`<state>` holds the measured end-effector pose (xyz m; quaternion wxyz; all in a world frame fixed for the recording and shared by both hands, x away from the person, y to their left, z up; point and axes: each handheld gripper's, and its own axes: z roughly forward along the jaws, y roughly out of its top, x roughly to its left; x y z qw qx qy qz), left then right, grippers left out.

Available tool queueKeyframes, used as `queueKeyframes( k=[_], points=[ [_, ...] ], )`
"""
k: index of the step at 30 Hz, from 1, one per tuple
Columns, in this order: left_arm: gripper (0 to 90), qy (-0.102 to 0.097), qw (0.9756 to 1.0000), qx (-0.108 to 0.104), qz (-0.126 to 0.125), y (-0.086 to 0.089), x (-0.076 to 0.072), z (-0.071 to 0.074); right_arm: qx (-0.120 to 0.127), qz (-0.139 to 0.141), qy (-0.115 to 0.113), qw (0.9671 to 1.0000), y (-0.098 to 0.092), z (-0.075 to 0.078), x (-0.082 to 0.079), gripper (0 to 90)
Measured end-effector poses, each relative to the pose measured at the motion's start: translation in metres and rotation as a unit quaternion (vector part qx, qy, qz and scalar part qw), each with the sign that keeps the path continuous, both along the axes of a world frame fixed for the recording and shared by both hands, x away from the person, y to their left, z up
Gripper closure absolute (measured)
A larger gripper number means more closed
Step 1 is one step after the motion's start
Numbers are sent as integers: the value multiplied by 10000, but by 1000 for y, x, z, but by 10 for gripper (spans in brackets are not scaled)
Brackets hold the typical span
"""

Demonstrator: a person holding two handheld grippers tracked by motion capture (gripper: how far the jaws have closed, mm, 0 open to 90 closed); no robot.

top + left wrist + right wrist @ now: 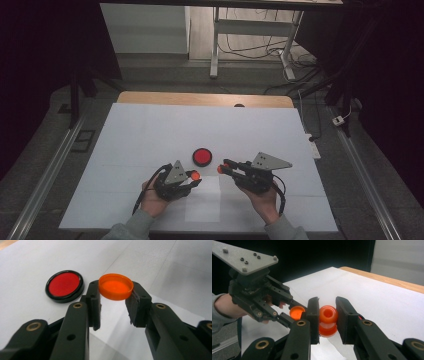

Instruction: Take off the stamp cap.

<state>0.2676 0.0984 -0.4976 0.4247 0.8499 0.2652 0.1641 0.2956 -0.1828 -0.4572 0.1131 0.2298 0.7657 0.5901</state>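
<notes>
My left gripper (pixel 194 176) is shut on a shallow orange cap (pixel 115 287), gripping its rim from both sides with the hollow side up. My right gripper (pixel 220 169) is shut on a small round orange container (pixel 328 319), whose open mouth faces the camera. In the high view the two grippers point at each other just above the white table sheet (pixel 150 135), the orange cap (pixel 195 175) and orange container (pixel 219 170) a short gap apart. The right gripper view shows the left gripper (pixel 295 313) with its cap to the left of my jaws.
A red disc with a black rim (pixel 202 156) lies flat on the sheet just beyond the two grippers, and the red disc (pixel 64 285) sits left of the cap in the left gripper view. A wooden table edge (pixel 205 98) runs along the far side. Desk legs and cables (pixel 280 50) stand beyond.
</notes>
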Motion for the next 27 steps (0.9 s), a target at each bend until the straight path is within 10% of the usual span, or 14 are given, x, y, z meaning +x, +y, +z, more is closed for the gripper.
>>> queueKeyframes(
  k=[27],
  points=[
    [655, 121, 9978, -287, 593, 66, -21, 0, -124, -59, 127, 9998, -1, -11, 3, 726]
  ],
)
